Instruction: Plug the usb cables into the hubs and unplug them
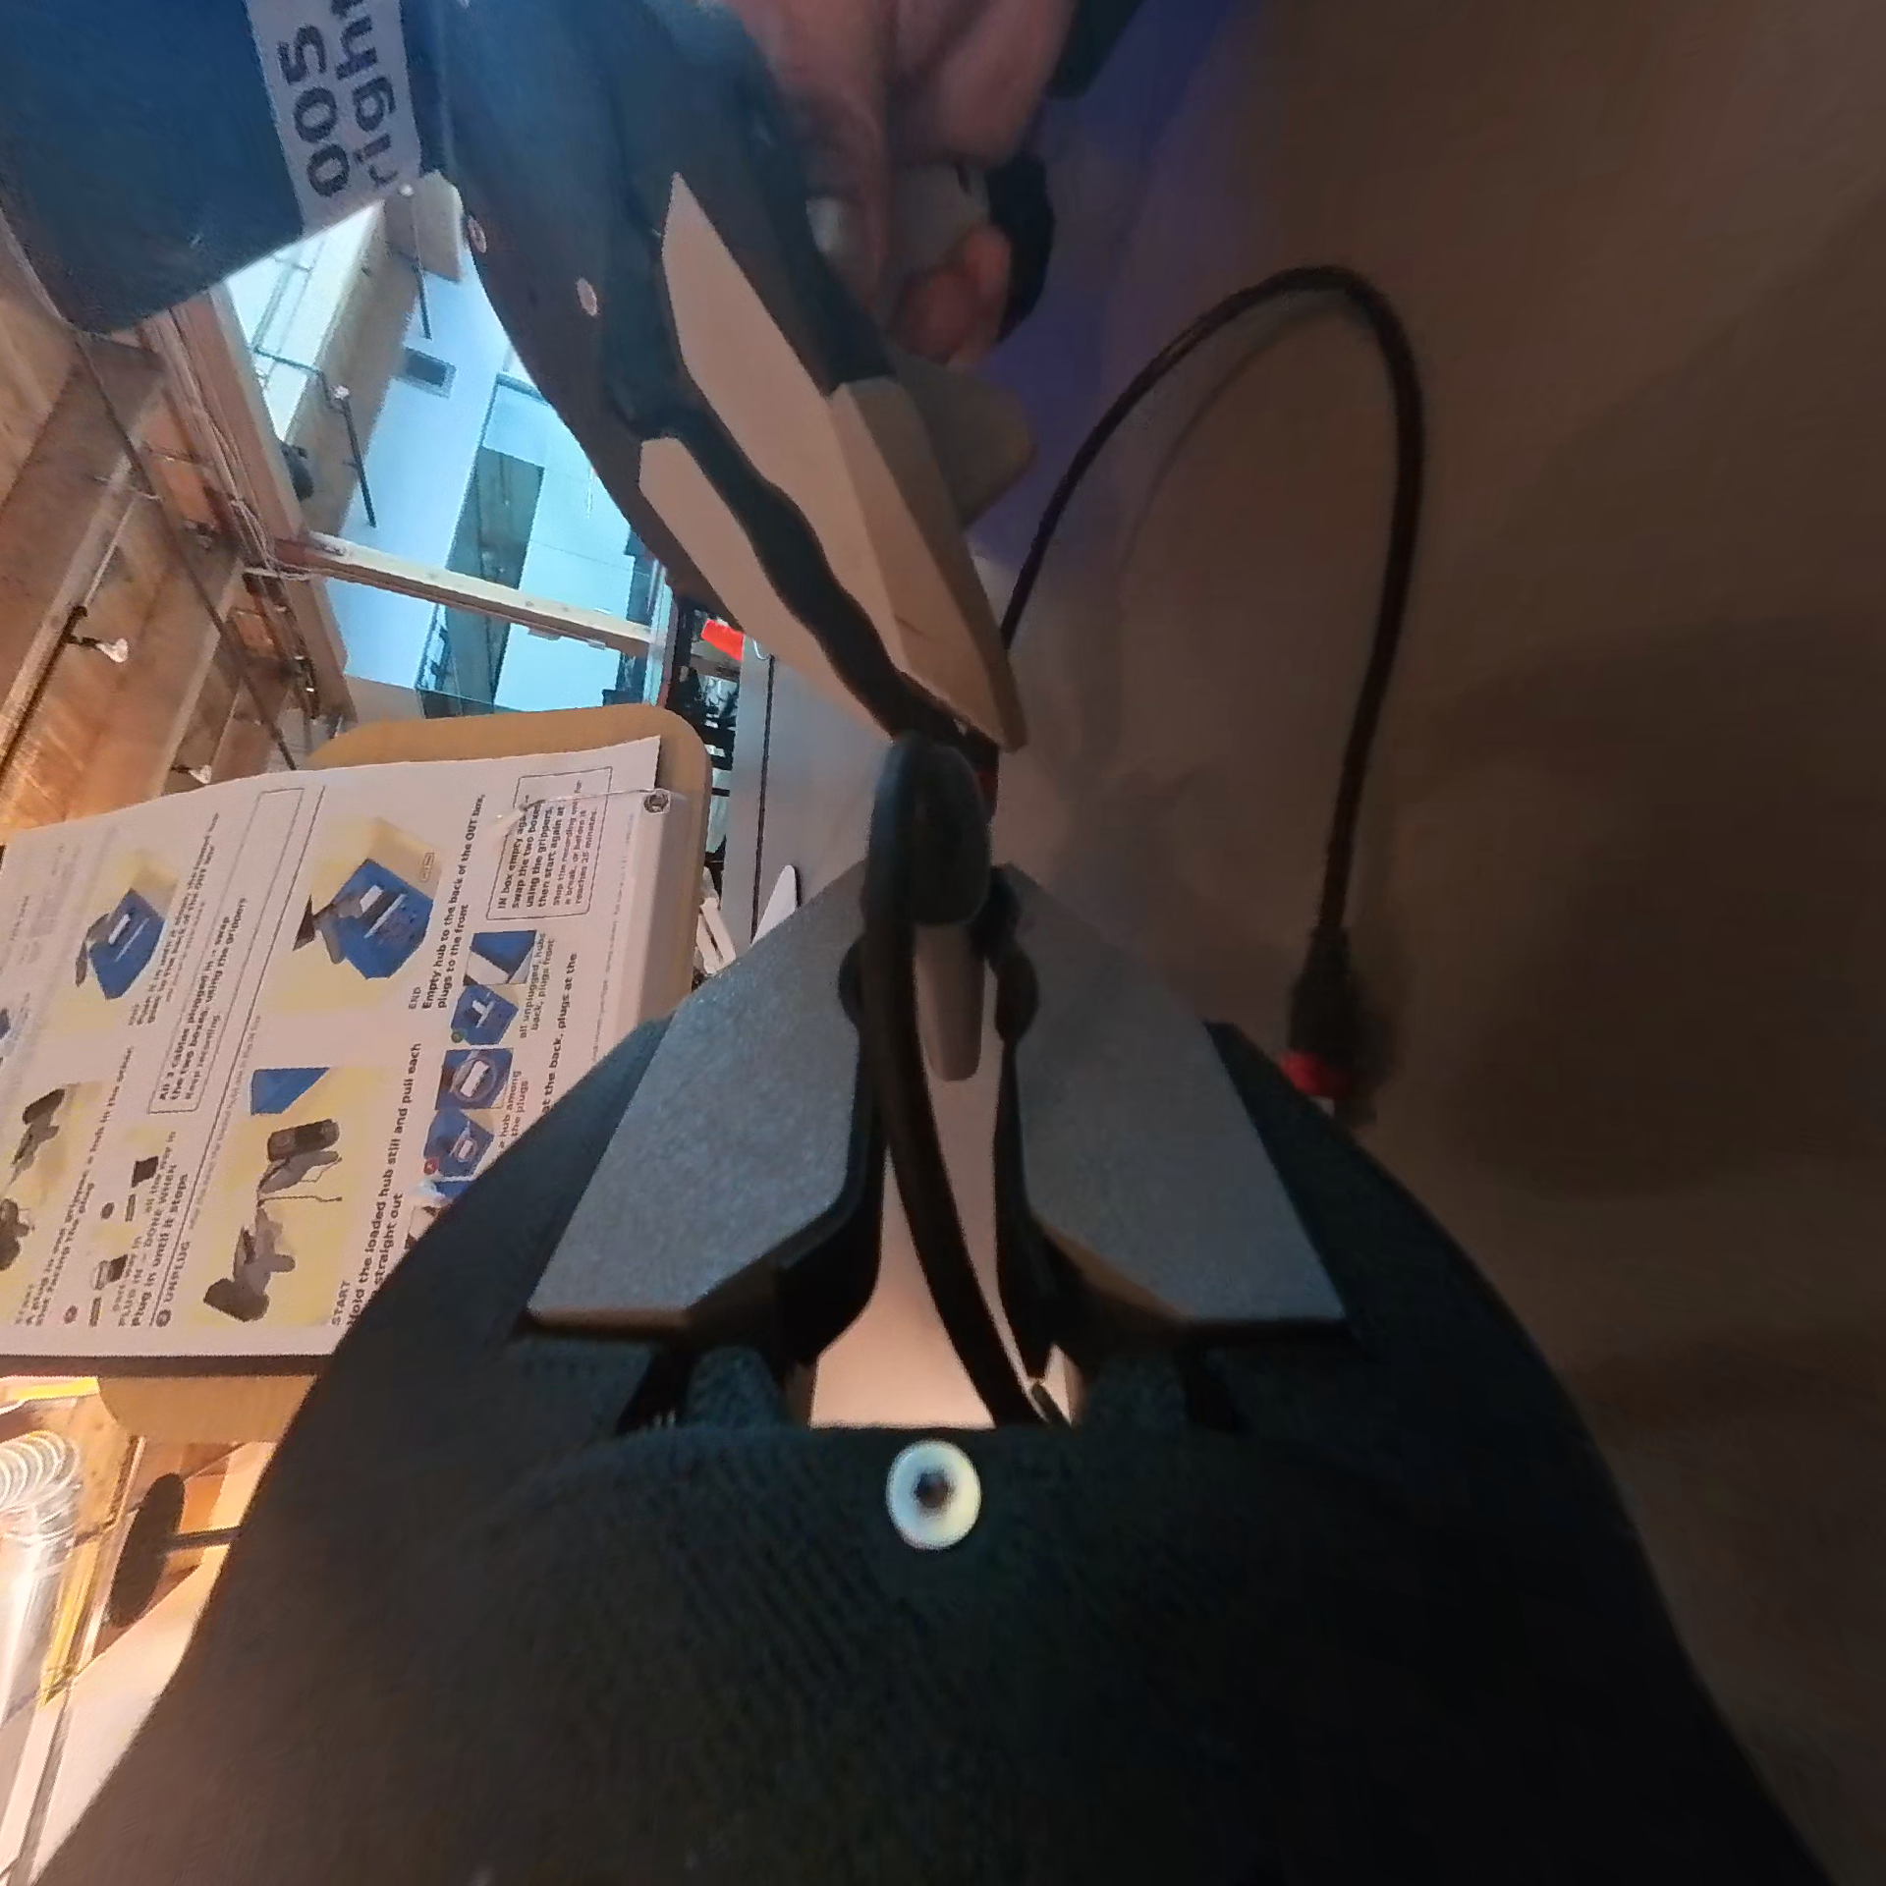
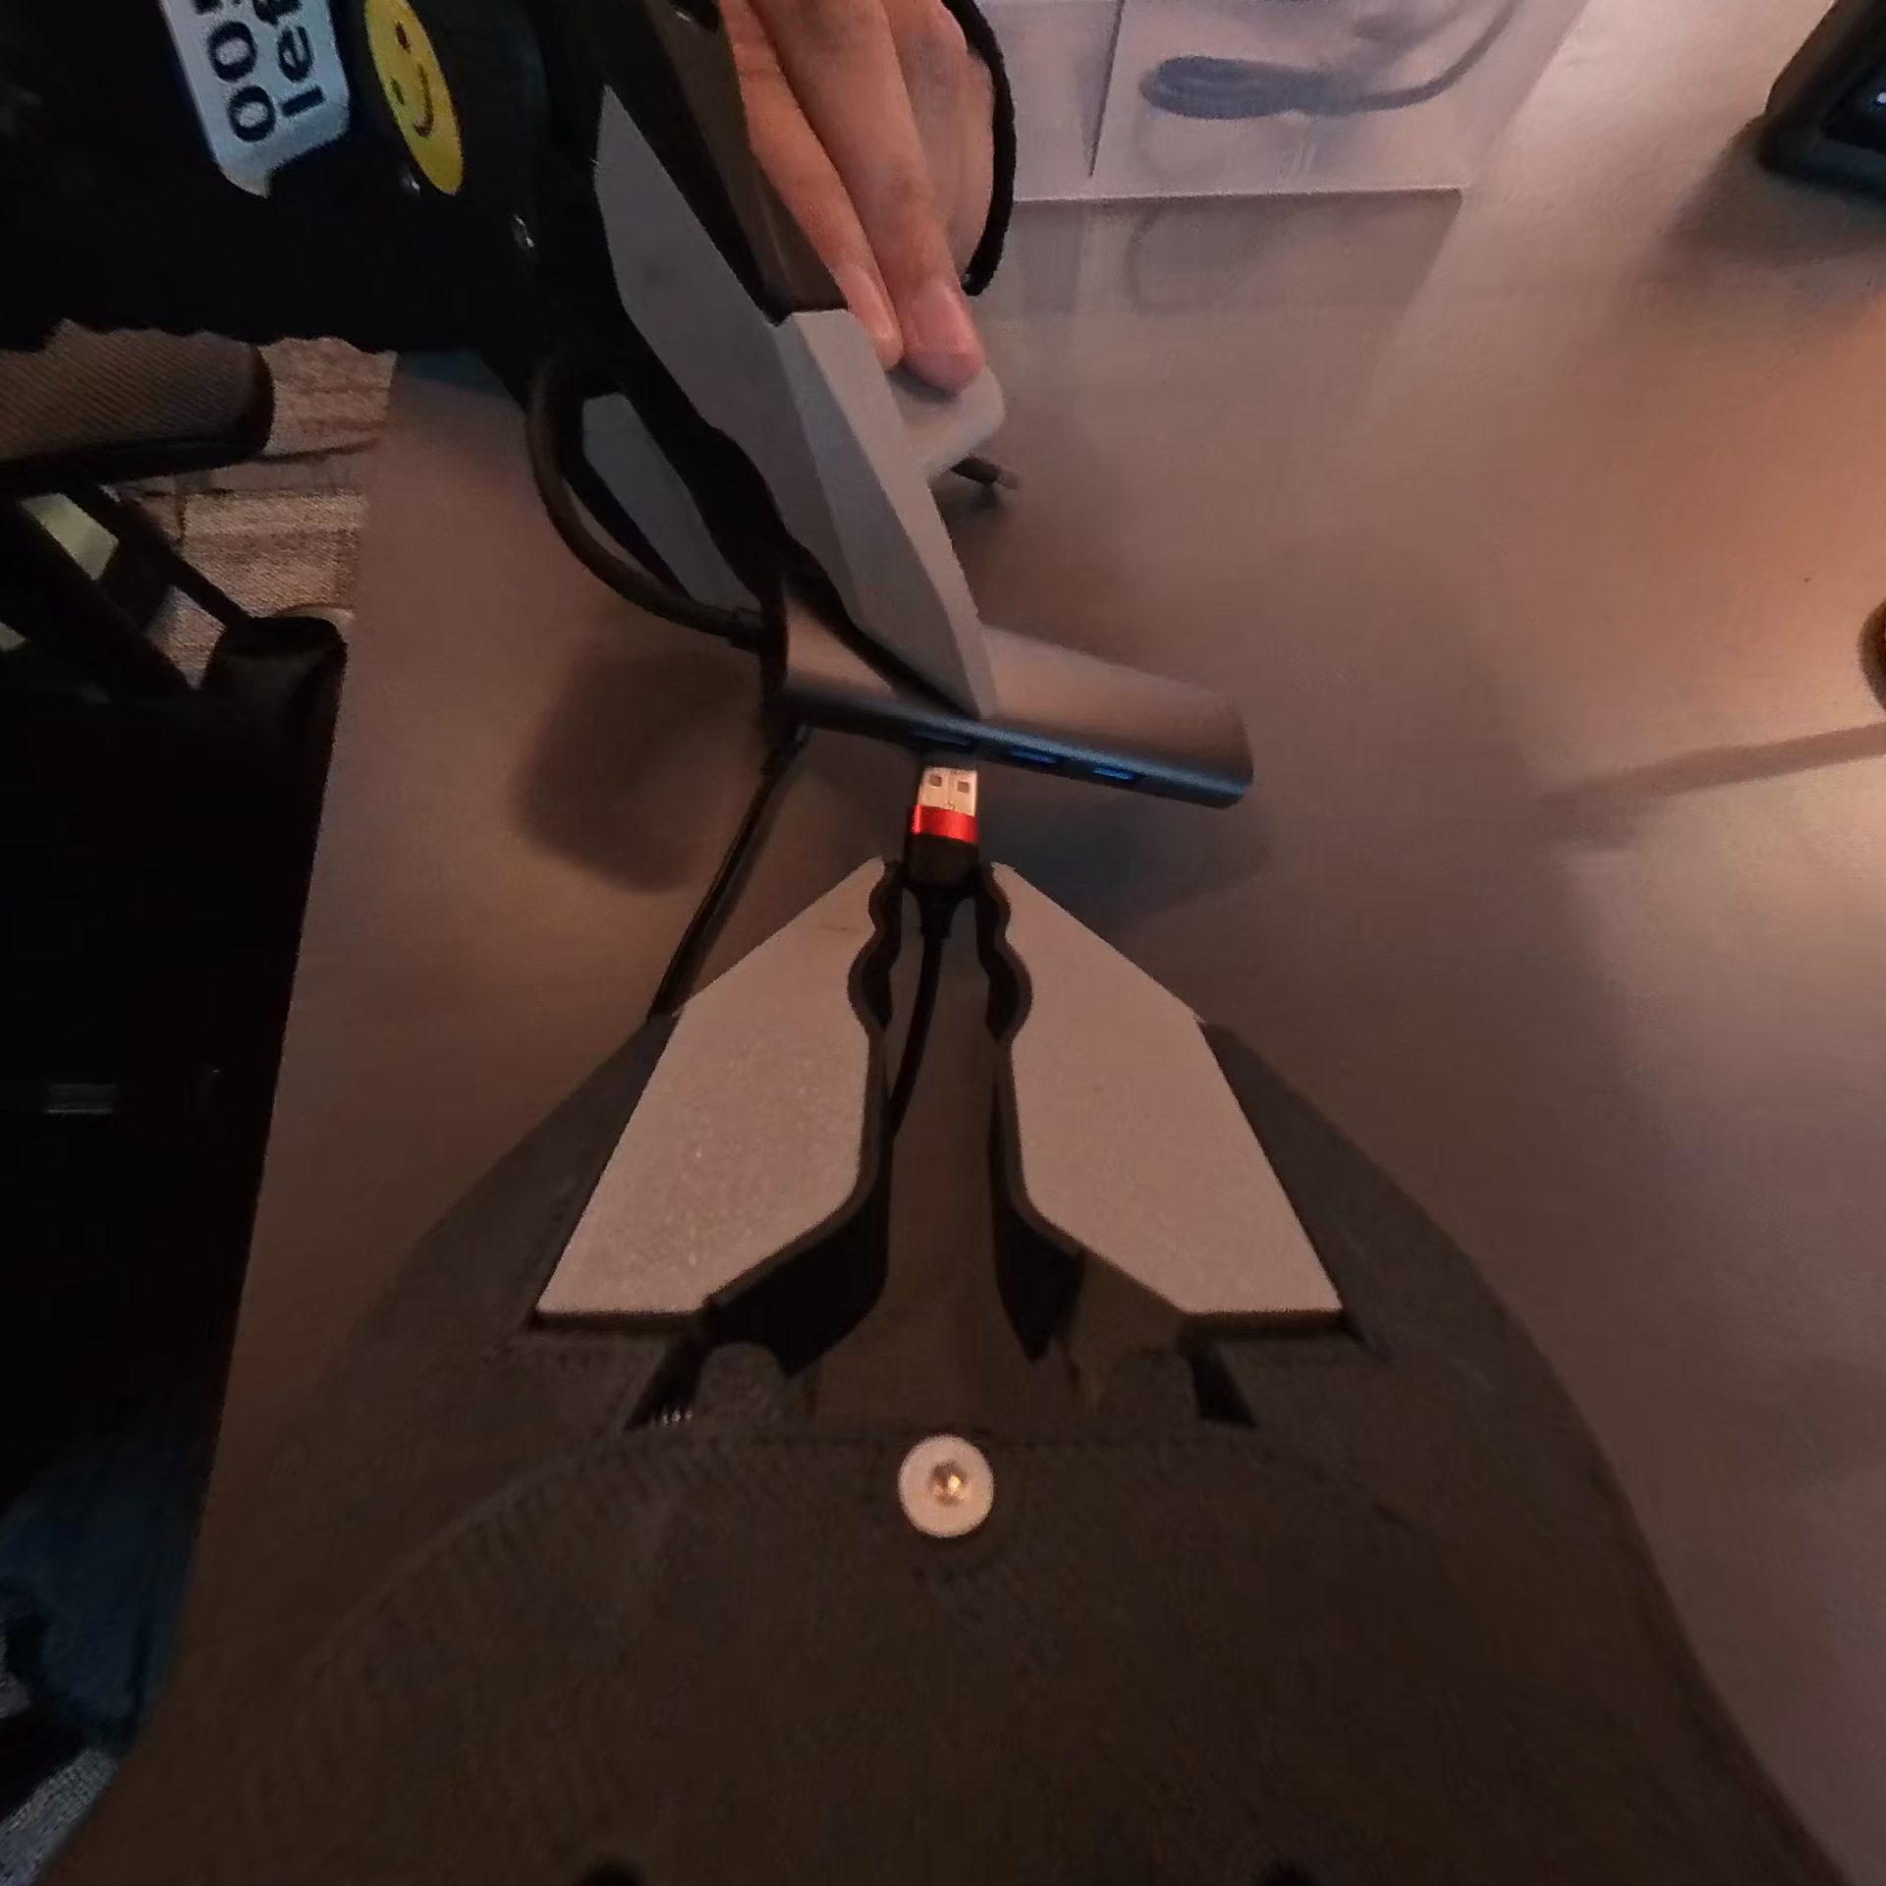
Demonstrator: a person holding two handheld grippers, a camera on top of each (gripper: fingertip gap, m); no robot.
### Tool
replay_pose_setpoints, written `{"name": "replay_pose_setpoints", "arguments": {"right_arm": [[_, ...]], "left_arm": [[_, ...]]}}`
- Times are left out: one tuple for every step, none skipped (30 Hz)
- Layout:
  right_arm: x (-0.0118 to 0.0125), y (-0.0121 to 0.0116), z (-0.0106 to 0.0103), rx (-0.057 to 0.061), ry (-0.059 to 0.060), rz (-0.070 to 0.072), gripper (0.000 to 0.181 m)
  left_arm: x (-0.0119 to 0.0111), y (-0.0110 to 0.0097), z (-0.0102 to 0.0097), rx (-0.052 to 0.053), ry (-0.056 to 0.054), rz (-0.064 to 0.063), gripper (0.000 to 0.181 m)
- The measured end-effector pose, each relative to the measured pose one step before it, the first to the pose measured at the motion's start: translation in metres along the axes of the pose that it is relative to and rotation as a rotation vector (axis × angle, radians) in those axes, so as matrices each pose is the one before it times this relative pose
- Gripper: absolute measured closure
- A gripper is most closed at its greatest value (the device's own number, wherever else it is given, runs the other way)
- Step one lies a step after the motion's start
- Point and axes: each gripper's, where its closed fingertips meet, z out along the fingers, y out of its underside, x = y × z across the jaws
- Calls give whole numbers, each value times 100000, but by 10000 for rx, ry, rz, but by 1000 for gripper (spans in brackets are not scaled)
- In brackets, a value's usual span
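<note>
Clearly, in the right wrist view the hub (image 2: 1021,750) hangs above the desk (image 2: 1531,919), with bare desk all around it. Left of the hub its own black cord (image 2: 653,572) loops upward. The left tool (image 2: 980,704) comes down from the upper left and pinches the hub near its middle. The hub's long axis runs left to right, slightly lower at the right end, and its row of ports faces the camera. Just below the hub, the right tool (image 2: 944,867) is closed narrow on the red-collared USB plug (image 2: 947,806); the metal tip points up at a port, near it but not yet inside.

In the left wrist view the hub (image 1: 924,827) is seen end-on and mostly hidden between the tool's fingers (image 1: 755,1112). Right of it, the cable (image 1: 1368,531) arches over the desk.
</note>
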Motion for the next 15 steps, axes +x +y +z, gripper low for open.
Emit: {"name": "replay_pose_setpoints", "arguments": {"right_arm": [[-112,-94,-45,32,-46,-18,169],[-17,-53,-24,9,17,-26,170],[31,-7,-33,-7,45,-34,170],[63,10,-49,-12,53,-27,170],[107,12,-82,6,53,-2,170],[37,-30,-103,33,-14,27,170],[-20,-74,-103,53,-59,51,170],[-68,-122,-111,85,-79,45,170],[-99,-137,-98,88,-83,22,170],[-71,-61,-44,37,-53,0,170],[6,37,14,-26,11,-14,170],[30,81,48,-50,30,-31,170],[-79,103,83,-65,-27,-41,170],[-67,147,109,-82,-26,-39,169],[1,124,97,-74,7,-27,169]], "left_arm": [[-34,22,-13,-5,-14,1,166],[-16,3,-10,3,-11,4,166],[-13,5,-9,-3,-11,16,166],[3,22,3,-20,-10,36,166],[22,12,7,-19,3,37,166],[74,0,8,-3,30,31,166],[65,-26,19,2,20,31,166],[39,-15,9,-8,8,30,166],[26,-3,11,-4,7,22,166],[11,-9,-3,0,1,7,166],[-38,-22,-18,8,-19,2,166],[-33,-39,-23,23,-13,-7,166],[-21,-66,-25,31,-8,-19,166],[-26,-64,-16,31,-8,-15,166],[4,-69,-6,33,1,-11,166]]}}
